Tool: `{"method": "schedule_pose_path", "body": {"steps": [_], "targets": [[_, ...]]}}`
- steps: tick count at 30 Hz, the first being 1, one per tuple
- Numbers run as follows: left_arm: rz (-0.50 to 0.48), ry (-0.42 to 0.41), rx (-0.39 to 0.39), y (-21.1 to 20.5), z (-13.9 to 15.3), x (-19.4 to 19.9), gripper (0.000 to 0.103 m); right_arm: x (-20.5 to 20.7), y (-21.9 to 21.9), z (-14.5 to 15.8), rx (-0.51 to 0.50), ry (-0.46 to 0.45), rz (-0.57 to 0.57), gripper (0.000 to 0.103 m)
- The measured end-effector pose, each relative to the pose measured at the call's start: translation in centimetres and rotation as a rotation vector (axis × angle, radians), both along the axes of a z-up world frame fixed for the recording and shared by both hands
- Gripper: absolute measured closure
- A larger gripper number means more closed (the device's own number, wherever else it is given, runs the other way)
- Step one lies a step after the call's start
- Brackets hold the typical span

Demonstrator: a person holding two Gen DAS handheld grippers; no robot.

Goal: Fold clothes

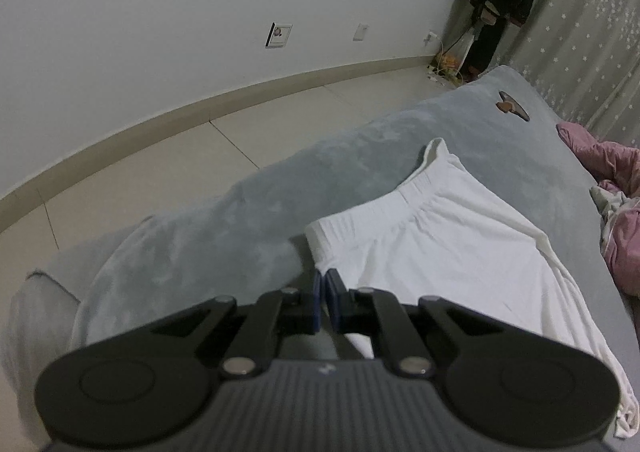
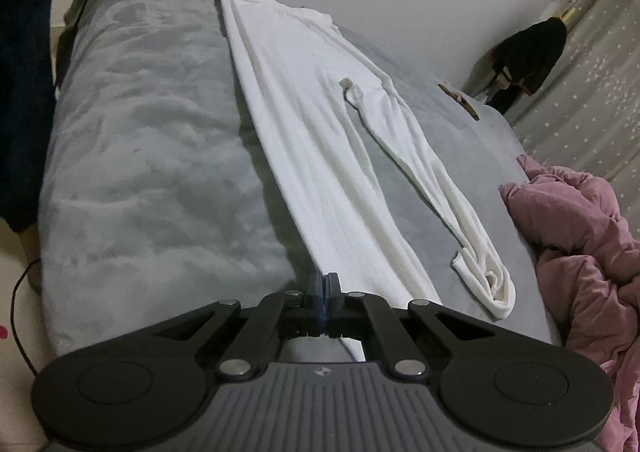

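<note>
Between both closed grippers, white shirt stretched taut

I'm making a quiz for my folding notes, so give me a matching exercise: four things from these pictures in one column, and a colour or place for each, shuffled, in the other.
Things:
1. garment held by both grippers
2. blanket under it
3. quilt
4. dark clothes

Descriptions:
A. pink, bunched at the bed's edge
B. white, stretched out along the bed
C. hanging in the room's corner by the curtain
D. grey and plush

Pairs: 1-B, 2-D, 3-A, 4-C
</note>
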State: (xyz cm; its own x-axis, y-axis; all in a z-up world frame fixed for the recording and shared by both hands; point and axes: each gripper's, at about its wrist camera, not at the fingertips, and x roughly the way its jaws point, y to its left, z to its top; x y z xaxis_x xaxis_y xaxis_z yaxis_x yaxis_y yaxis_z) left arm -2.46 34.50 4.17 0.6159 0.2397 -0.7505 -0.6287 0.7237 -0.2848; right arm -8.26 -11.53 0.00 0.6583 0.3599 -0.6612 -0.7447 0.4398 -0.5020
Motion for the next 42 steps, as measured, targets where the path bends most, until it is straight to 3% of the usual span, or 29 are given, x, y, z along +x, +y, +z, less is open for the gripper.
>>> {"method": "schedule_pose_path", "body": {"steps": [12,23,27,31,37,42], "targets": [[0.011,0.000,0.047,-0.3,0.6,-0.6,0.098,-1.3,-0.8,0.5,0.023,0.085,0.030,0.102],[-0.039,0.107,0.148,-1.7,-0.4,0.7,0.098,-1.1,-0.6,-0.2,0.009,0.090,0.006,0.102],[-0.065,0.119,0.160,-2.0,-0.5,1.0,0.093,-1.0,-1.3,0.0,0.013,0.063,-0.016,0.093],[-0.070,0.103,0.121,-1.6,-0.3,0.7,0.087,-0.9,-2.8,0.4,0.009,0.043,-0.050,0.084],[-0.099,0.086,0.108,-2.6,0.5,-0.3,0.071,-0.1,-5.6,0.5,-0.028,0.019,-0.146,0.083],[-0.060,0.072,0.119,-3.1,1.3,-1.2,0.071,0.7,-7.2,0.4,-0.065,0.011,-0.209,0.083]]}}
